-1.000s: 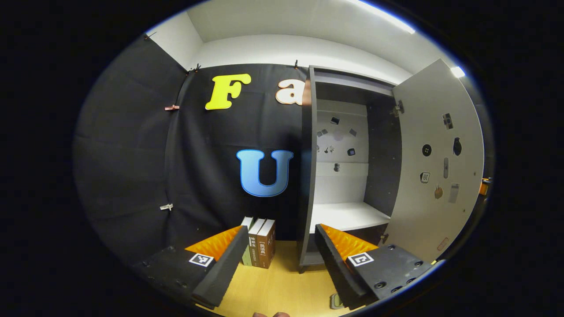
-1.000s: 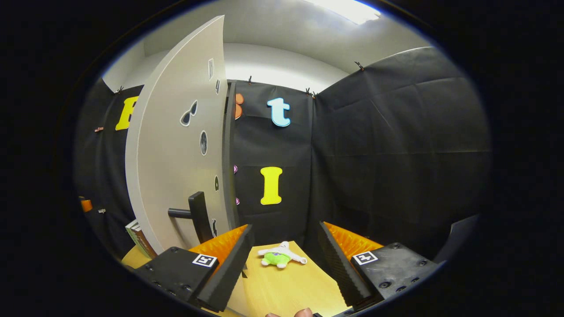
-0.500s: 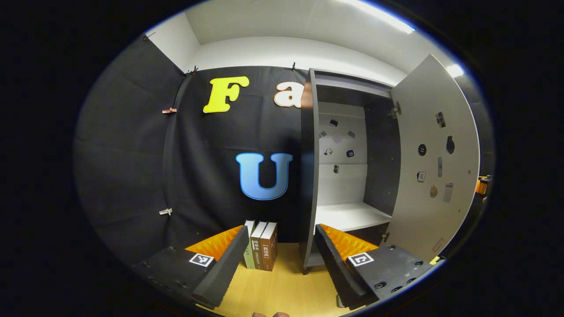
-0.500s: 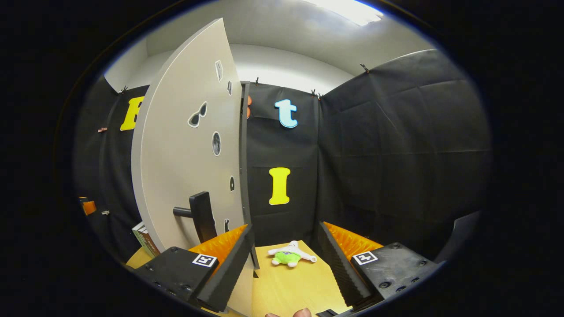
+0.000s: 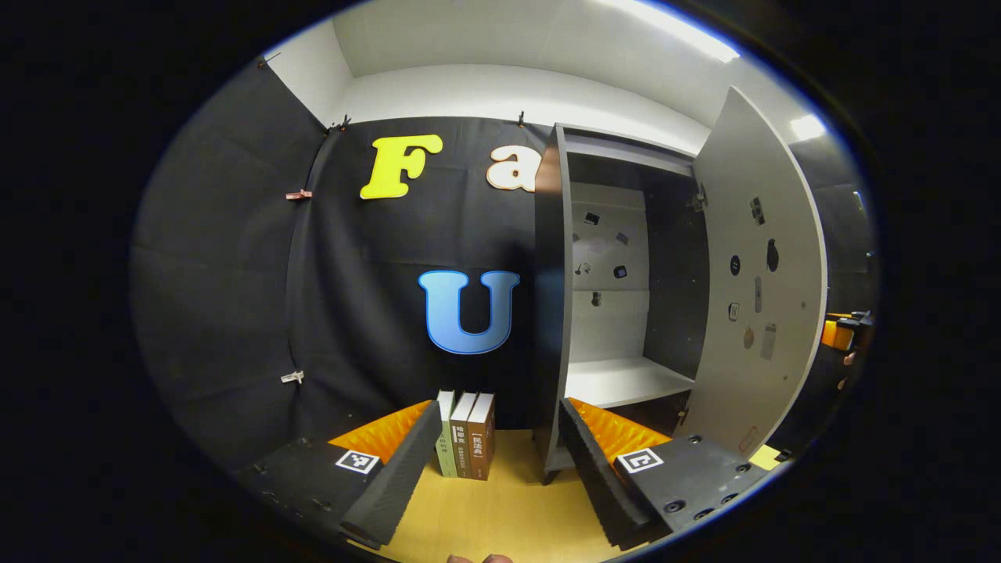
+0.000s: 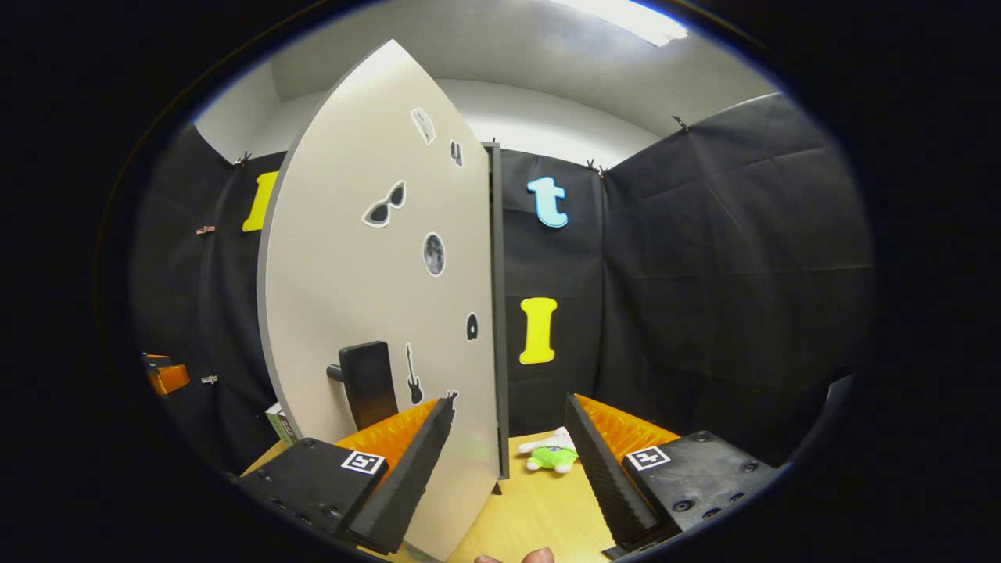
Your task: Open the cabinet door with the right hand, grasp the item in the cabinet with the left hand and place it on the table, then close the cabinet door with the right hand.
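In the left gripper view the dark cabinet [image 5: 552, 313] stands open, and its white shelf [image 5: 622, 379] is bare. The grey door [image 5: 762, 266] hangs out to its right. My left gripper [image 5: 498, 407] is open and holds nothing, a little in front of the cabinet's foot. In the right gripper view the door's [image 6: 367, 266] outer face is close on the left, with its dark handle [image 6: 366, 379] just above my left finger. My right gripper [image 6: 508, 400] is open astride the door's free edge, without touching it. A green and white plush toy [image 6: 552, 453] lies on the table [image 6: 539, 500] beyond.
Three books [image 5: 467, 434] stand upright on the wooden table [image 5: 500, 508] against the wall, left of the cabinet. The other gripper's orange part [image 5: 841, 332] shows past the door at the far right. Stickers dot the door and the cabinet's back panel.
The door has swung partway toward the cabinet: it looks narrower in the left gripper view and broader and further right in the right gripper view. The plush toy now lies just behind the door's edge.
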`<act>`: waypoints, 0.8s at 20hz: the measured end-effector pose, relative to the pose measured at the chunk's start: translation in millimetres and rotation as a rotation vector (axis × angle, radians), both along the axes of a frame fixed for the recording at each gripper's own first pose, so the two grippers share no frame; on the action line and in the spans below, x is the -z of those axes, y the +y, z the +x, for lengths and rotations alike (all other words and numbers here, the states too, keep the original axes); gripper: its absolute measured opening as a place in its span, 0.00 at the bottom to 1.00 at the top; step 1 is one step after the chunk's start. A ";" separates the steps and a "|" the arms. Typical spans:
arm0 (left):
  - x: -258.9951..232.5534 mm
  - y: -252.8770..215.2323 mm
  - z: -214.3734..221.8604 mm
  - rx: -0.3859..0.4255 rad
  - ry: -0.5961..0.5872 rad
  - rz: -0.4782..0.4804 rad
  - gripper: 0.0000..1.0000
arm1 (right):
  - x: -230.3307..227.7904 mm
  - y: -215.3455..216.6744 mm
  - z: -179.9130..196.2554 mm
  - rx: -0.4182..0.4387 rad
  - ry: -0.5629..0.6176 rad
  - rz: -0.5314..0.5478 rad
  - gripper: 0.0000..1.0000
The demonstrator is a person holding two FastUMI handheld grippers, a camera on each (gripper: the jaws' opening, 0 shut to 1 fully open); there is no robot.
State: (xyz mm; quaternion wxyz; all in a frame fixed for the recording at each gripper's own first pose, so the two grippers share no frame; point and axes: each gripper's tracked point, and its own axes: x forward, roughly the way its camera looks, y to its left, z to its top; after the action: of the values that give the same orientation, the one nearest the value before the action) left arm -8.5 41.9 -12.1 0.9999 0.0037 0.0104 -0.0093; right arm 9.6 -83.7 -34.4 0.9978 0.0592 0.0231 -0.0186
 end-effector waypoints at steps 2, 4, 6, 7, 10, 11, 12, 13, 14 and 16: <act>-1.7 5.7 0.4 -0.002 -0.003 0.004 0.94 | 0.5 18.3 6.2 -0.019 -0.004 0.013 0.96; -1.7 10.2 1.5 -0.004 -0.003 0.009 0.94 | -0.4 37.7 9.2 -0.037 -0.002 0.031 0.96; -0.8 14.0 3.2 -0.002 -0.001 0.011 0.94 | -2.1 60.6 14.3 -0.070 -0.001 0.041 0.96; 0.5 14.9 4.3 0.000 0.001 0.011 0.94 | -2.1 73.8 16.4 -0.098 0.000 0.044 0.96; 0.7 14.4 5.3 0.010 0.005 0.010 0.95 | -0.5 103.6 16.5 -0.164 0.009 0.027 0.96; -0.7 14.4 4.8 0.010 0.003 0.012 0.95 | -3.5 104.8 14.6 -0.164 0.000 0.016 0.98; -2.6 14.6 4.7 0.010 -0.002 0.015 0.95 | -6.3 105.2 12.7 -0.164 -0.007 0.009 0.98; -2.3 14.7 4.3 0.010 -0.005 0.017 0.95 | -8.2 106.0 10.5 -0.167 -0.012 0.012 0.98; -2.7 13.1 3.8 0.011 -0.005 0.015 0.94 | -9.1 107.2 8.1 -0.168 -0.013 0.020 0.98; -1.9 10.4 3.0 0.013 -0.007 0.015 0.94 | -12.3 105.0 5.5 -0.163 -0.014 0.037 0.98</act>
State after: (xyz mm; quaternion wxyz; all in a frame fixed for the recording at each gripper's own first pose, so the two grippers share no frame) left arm -5.5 52.3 -10.1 0.9998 0.0115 0.0072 -0.0159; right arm 15.0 21.4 -22.2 0.9949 0.0756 0.0210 0.0637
